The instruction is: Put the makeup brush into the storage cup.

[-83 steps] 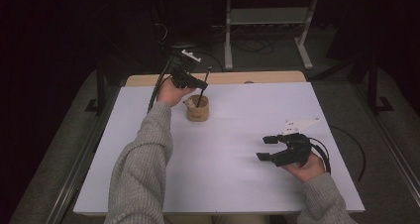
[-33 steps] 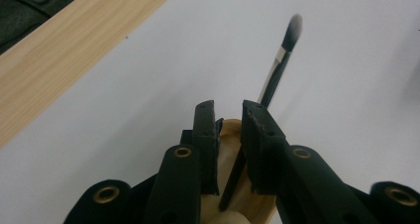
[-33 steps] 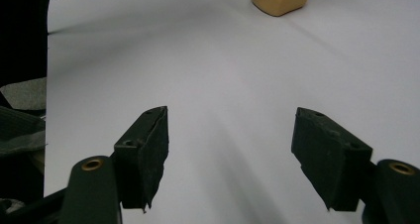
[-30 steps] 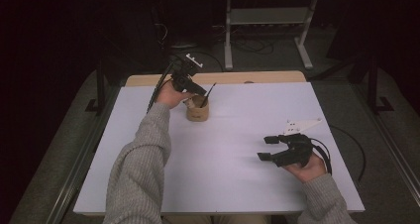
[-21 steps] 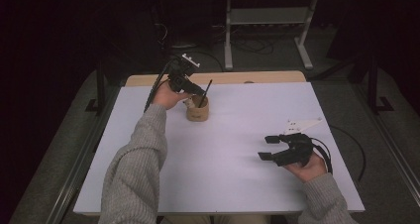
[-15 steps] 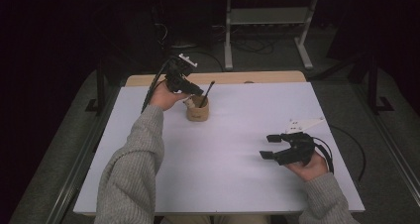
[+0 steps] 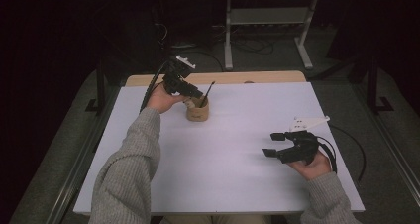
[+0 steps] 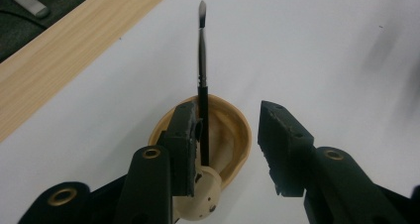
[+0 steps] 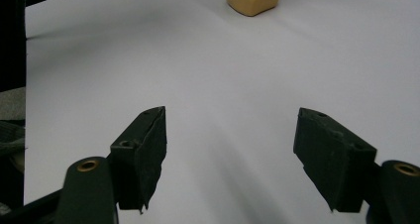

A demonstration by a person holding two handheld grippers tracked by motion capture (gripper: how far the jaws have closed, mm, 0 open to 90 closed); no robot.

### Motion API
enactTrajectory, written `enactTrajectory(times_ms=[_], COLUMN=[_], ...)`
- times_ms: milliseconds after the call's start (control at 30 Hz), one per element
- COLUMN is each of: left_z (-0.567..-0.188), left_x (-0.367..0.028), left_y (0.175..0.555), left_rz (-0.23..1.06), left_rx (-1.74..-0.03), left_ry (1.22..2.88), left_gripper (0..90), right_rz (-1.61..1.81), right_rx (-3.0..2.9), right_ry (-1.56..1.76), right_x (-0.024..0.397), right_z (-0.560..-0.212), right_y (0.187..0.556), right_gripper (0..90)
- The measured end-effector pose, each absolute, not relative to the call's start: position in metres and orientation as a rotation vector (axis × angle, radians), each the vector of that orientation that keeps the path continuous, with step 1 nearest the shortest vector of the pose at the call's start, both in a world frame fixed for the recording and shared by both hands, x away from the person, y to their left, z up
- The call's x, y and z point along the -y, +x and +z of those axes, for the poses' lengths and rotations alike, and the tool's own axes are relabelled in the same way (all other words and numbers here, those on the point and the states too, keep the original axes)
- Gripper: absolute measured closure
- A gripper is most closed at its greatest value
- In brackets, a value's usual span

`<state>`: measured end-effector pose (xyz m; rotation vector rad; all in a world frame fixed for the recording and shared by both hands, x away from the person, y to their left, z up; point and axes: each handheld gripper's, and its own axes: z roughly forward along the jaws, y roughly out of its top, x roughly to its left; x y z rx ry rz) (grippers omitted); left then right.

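With the brush (image 8: pixel 202 80) leaning in the cup (image 7: pixel 197 111), left tool (image 8: pixel 225 135) has just been opening (brush w/ no grip now); right tool (image 9: pixel 230 154) open over bare table (image 7: pixel 233 149). Drop-off looks done.

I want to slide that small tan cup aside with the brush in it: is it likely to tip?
Possibly. The tan cup looks small and light, so a low push would probably slide it on the smooth white table. The brush leans on the rim and sticks out well above it, so a nudge there might rock the cup. The left tool, jaws just opening, straddles the brush without pressing.
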<state>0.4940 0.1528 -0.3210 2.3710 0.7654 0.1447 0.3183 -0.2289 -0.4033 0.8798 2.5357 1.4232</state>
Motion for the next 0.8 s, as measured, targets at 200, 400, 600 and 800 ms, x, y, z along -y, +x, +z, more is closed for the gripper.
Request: enactTrajectory(times_ms=[200,400,600,800], left_z=[-0.317,-0.315,-0.311,-0.311], left_x=[-0.156,-0.157,-0.16,-0.162], left_y=[0.49,0.486,0.483,0.478], left_rz=[0.15,0.159,0.164,0.167], left_rx=[-0.759,-0.749,-0.754,-0.744], left_ry=[2.352,2.356,2.338,2.338], left_gripper=[56.0,53.3,49.5,46.3], right_rz=[1.425,1.421,1.42,1.411], right_rx=[-2.526,-2.517,-2.515,-2.508], right_ry=[0.896,0.904,0.911,0.913], right_x=[0.231,0.234,0.234,0.236], right_z=[-0.403,-0.402,-0.402,-0.402], right_y=[0.319,0.318,0.319,0.318], right_gripper=[27.2,27.1,27.1,27.1])
